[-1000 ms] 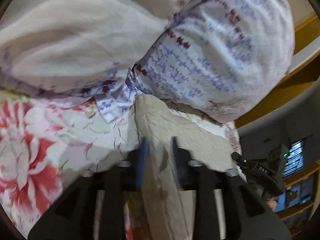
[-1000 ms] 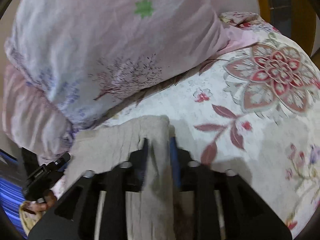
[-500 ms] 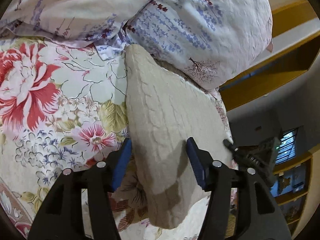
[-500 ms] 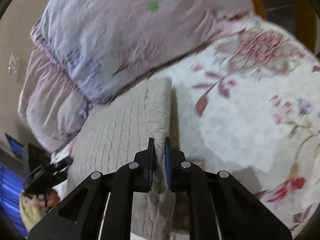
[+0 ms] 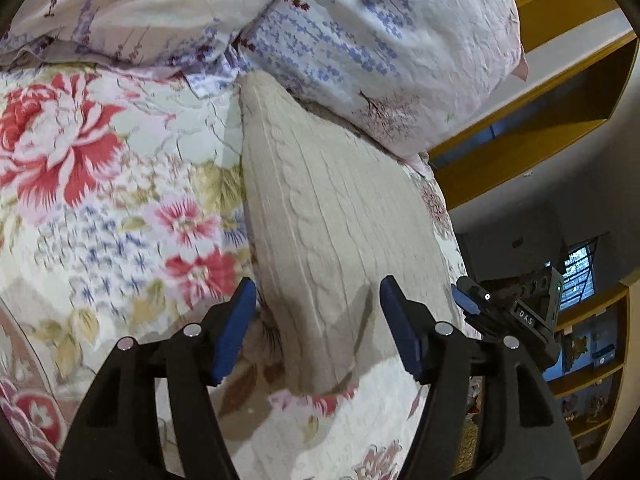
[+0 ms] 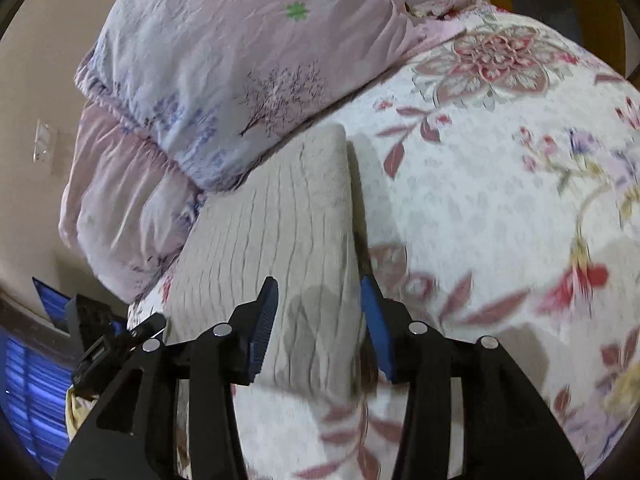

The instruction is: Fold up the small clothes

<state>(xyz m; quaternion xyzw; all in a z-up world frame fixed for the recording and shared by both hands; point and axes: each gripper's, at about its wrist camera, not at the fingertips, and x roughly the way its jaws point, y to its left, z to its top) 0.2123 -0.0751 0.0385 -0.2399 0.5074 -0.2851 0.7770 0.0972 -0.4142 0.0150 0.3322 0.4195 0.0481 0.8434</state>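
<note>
A beige cable-knit garment point(image 5: 320, 216) lies folded flat on the floral bedsheet point(image 5: 100, 200), its far end against the pillows. My left gripper point(image 5: 318, 312) is open and empty, its blue pads either side of the garment's near left corner, raised off it. In the right wrist view the same garment point(image 6: 280, 220) lies on the sheet point(image 6: 500, 220). My right gripper point(image 6: 320, 312) is open and empty above the garment's near right edge. The right gripper also shows in the left wrist view point(image 5: 472, 304), and the left one in the right wrist view point(image 6: 120, 340).
Two printed pillows point(image 5: 380, 40) point(image 6: 240, 60) lie stacked at the head of the bed, touching the garment's far edge. A yellow wooden frame point(image 5: 540, 120) and shelves point(image 5: 592, 380) stand beyond the bed's right side. A wall switch point(image 6: 44, 140) is at left.
Both grippers have let go of the garment and opened: the left half a second ago, the right just now. Both pulled back from the pillows, and the garment now lies flat.
</note>
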